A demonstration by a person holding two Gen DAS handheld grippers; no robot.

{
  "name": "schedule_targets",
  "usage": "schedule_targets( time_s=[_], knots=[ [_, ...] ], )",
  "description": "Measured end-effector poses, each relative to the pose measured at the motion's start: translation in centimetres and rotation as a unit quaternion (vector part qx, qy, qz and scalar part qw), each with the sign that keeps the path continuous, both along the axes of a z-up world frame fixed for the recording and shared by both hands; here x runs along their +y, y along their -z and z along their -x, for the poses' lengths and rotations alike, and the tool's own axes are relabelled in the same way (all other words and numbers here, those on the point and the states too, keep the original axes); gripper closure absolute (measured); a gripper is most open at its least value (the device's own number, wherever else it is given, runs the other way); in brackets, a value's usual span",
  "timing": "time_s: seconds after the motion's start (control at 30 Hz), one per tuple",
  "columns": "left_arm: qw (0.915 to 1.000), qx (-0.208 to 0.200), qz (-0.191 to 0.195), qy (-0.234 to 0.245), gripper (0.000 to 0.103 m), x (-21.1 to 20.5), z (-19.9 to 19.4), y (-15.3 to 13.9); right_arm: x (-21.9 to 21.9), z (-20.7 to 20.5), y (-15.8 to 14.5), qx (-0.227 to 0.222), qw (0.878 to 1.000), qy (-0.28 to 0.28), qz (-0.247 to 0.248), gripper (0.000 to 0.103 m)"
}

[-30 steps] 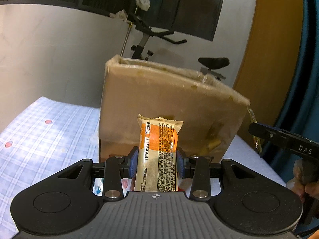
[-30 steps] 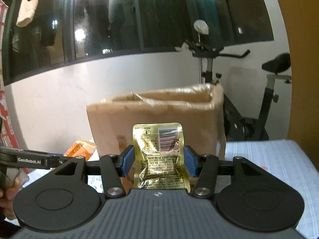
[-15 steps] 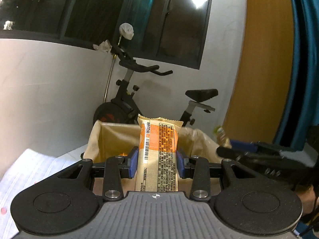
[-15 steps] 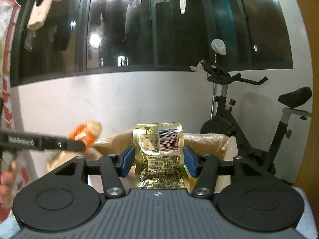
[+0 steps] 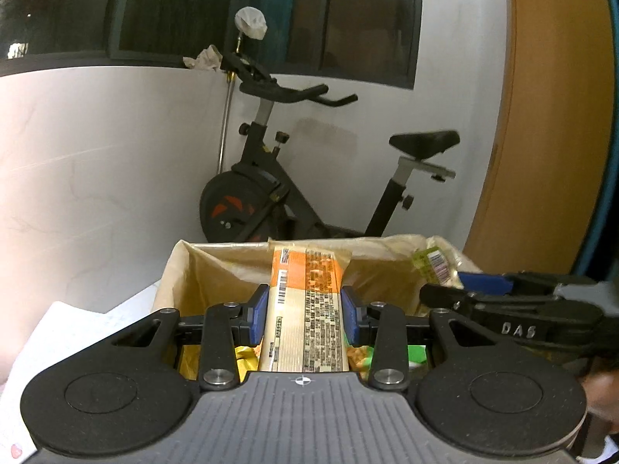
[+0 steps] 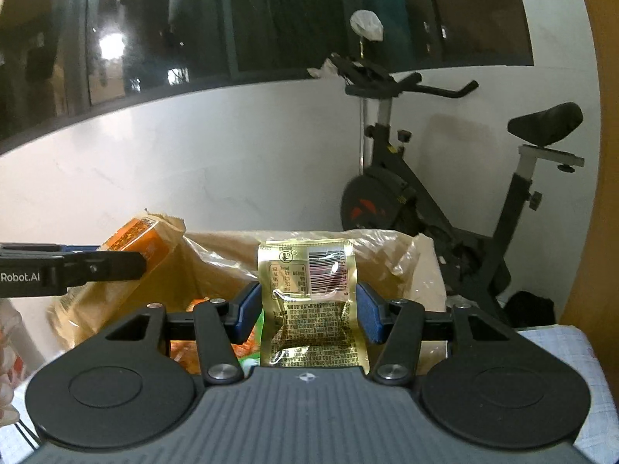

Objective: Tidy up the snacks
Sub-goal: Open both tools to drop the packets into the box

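Gripper [image 5: 304, 311] base masking box [image 5: 176, 270] contents

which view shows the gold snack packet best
The right wrist view: the gold snack packet sits centred and upright between the right gripper's jaws, its barcode and print legible. In the left wrist view only the packet's top edge pokes out beyond that gripper, seen side-on.

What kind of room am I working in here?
Probably a room in a home, not a lab: an exercise bike stands against the white wall, dark night-time windows run above it, and a wooden door is on the right.
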State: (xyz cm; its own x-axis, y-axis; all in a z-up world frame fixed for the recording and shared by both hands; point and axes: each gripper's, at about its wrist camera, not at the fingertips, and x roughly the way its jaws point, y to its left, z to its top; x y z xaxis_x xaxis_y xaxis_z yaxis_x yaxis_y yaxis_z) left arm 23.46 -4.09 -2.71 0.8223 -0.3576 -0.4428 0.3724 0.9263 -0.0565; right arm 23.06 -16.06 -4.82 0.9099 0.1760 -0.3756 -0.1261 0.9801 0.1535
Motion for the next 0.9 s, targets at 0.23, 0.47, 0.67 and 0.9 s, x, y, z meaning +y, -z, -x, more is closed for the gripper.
schedule_targets(
  time_s=[0.23, 0.47, 0.67, 0.9],
  knots=[
    [0.9997, 0.016, -0.005, -0.017, 0.047, 0.8, -1.8, 0.7, 0.0, -0.3, 0.0, 0.007, 1.000, 0.004, 0.010, 0.042],
    [0.9999, -0.001, -0.009, -0.012, 0.044, 1.6, -0.6, -0.4, 0.3, 0.6, -0.3, -0.006, 1.000, 0.001, 0.012, 0.037],
    [0.9999, -0.009, -0.003, -0.004, 0.044, 2.7, 1.2, -1.3, 1.1, 2.8, -0.8, -0.024, 1.000, -0.012, 0.010, 0.036],
    [0.9994, -0.026, -0.014, 0.021, 0.044, 4.4, 4.7, -1.7, 1.5, 6.0, -0.7, -0.043, 0.999, -0.022, 0.012, 0.036]
  ],
)
